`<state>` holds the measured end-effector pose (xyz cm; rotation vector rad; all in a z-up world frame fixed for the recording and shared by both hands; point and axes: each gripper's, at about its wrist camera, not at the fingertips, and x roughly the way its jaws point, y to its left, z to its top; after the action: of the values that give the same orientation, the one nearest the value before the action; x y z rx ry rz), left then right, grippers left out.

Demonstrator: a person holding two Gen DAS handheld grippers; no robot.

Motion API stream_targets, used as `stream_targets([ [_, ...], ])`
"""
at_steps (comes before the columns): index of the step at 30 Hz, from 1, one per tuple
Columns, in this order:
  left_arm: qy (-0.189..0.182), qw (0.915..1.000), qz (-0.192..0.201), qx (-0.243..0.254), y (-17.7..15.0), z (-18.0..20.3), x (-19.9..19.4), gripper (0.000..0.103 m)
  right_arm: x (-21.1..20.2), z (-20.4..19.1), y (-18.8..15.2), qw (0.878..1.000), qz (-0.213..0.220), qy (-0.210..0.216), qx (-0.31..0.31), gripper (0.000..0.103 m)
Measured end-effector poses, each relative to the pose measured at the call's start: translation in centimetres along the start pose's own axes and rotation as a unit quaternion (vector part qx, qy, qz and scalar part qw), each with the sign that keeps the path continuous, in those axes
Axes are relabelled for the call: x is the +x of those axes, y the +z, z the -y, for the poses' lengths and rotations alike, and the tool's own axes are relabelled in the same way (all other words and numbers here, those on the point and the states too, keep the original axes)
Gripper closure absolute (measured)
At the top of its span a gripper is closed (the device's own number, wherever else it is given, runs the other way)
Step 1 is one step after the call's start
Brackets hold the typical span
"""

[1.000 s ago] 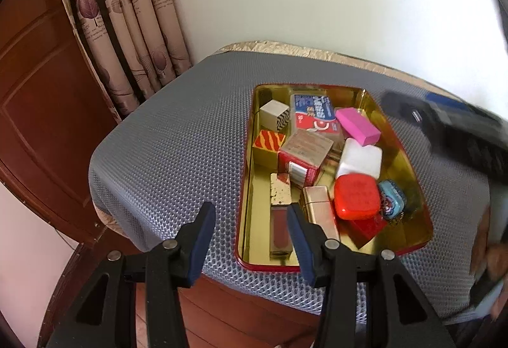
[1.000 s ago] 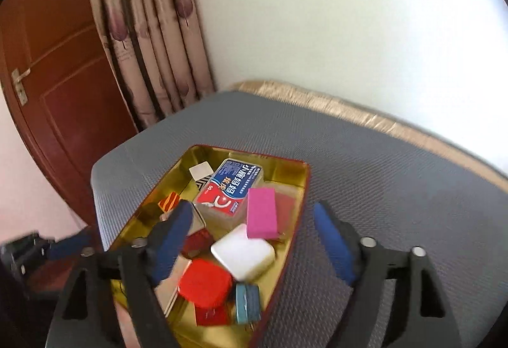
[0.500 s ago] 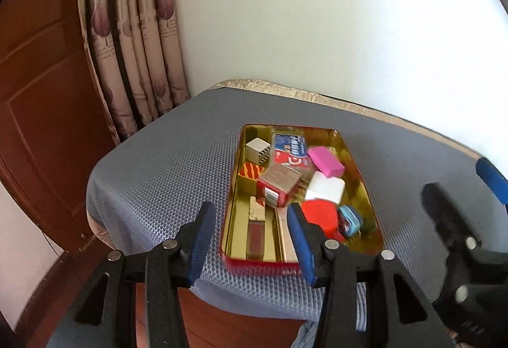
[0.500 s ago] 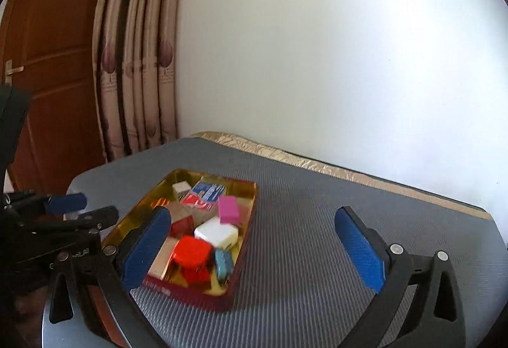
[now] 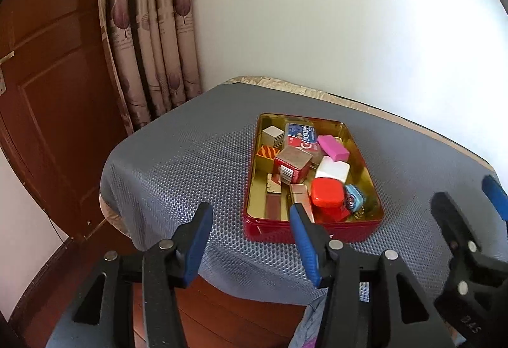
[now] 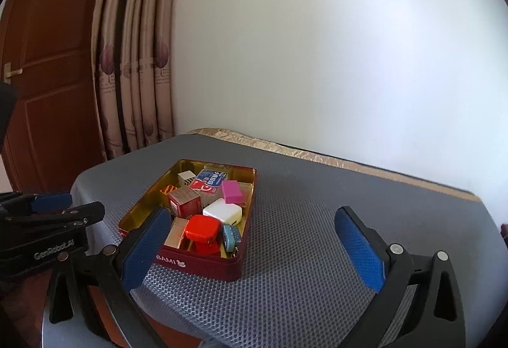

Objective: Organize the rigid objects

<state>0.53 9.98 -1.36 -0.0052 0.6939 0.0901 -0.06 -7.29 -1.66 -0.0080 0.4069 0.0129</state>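
Note:
A red tin (image 5: 317, 232) with a gold inside sits on the grey mesh mat (image 5: 177, 163). It holds several small items, among them a pink block (image 5: 333, 147), a white block (image 5: 333, 170), a red rounded box (image 5: 327, 195) and a blue-and-red carton (image 5: 300, 135). My left gripper (image 5: 249, 211) hovers short of the tin's near edge. Its jaws are opening and nothing is between them. My right gripper (image 6: 252, 214) stands wide open and empty, back from the tin (image 6: 203, 262). Each gripper shows in the other's view: the right gripper (image 5: 465, 192) and the left gripper (image 6: 54, 208).
A patterned curtain (image 5: 149, 30) and a brown wooden door (image 5: 47, 62) stand to the left. A white wall (image 6: 317, 46) runs behind the table. The mat (image 6: 333, 221) stretches bare to the right of the tin. The table's near edge drops off just under both grippers.
Both grippers have drawn back and up from the tin, which now looks smaller. The right jaws have spread much wider. The left jaws have widened slightly.

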Motion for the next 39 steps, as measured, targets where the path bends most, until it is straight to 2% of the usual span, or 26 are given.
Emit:
stream_targets([
  [4, -0.002, 1.0, 0.0, 0.006, -0.1, 0.2, 0.1, 0.051, -0.3, 0.0, -0.5, 1.0, -0.004, -0.025, 0.012, 0.001],
  [17, -0.014, 0.9984, 0.039, 0.039, -0.2, 1.4, -1.6, 0.051, -1.1, 0.0, -0.6, 1.0, -0.003, -0.015, 0.014, 0.001],
  [20, -0.027, 0.9983, 0.037, 0.037, -0.1, 1.3, -1.7, 0.05, -1.1, 0.1, -0.6, 1.0, -0.004, -0.012, 0.015, 0.001],
  [27, -0.046, 0.9988, 0.015, -0.004, 0.3, -0.2, -1.1, 0.049, -0.9, -0.1, -0.7, 1.0, -0.013, -0.006, 0.015, 0.001],
  [39, -0.04, 0.9989, 0.017, 0.018, -0.1, 0.6, -1.2, 0.049, -0.9, -0.3, -0.9, 1.0, -0.018, 0.011, 0.012, 0.001],
])
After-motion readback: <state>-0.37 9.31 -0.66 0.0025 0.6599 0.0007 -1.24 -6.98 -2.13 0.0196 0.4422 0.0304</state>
